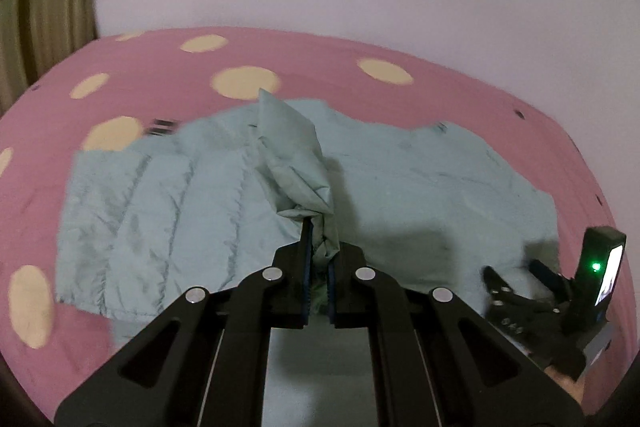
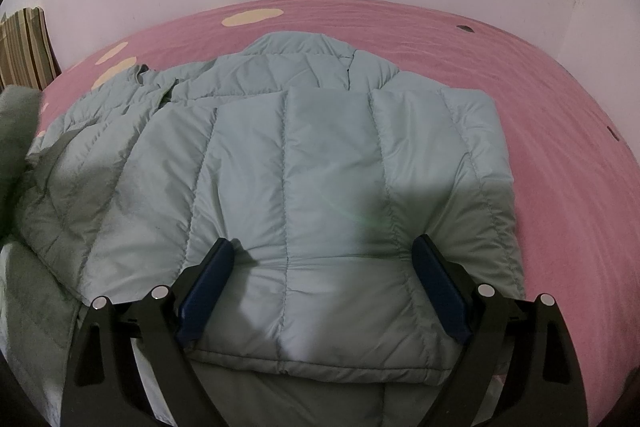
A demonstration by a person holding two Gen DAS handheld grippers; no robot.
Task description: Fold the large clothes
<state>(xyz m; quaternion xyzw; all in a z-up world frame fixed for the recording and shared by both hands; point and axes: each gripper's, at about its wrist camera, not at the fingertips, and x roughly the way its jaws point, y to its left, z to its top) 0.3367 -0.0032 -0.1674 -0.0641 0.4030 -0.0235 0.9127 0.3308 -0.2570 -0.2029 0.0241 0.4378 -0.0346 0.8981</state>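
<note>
Left gripper point(image 1: 318, 259) nearly closed, pinching cloth; right gripper point(image 2: 322, 291) spread wide, fingers point(image 2: 208, 287) angled outward, held low.

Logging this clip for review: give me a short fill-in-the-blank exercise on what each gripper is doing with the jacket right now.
1. The left gripper is shut on a bunched fold of the pale green ____.
2. The right gripper has its fingers spread ____ over the quilted jacket.
3. The bedsheet under the jacket is ____ with cream dots.
4. The fold held by the left gripper is lifted ____ the rest of the garment.

Missing words: jacket; open; pink; above
</note>
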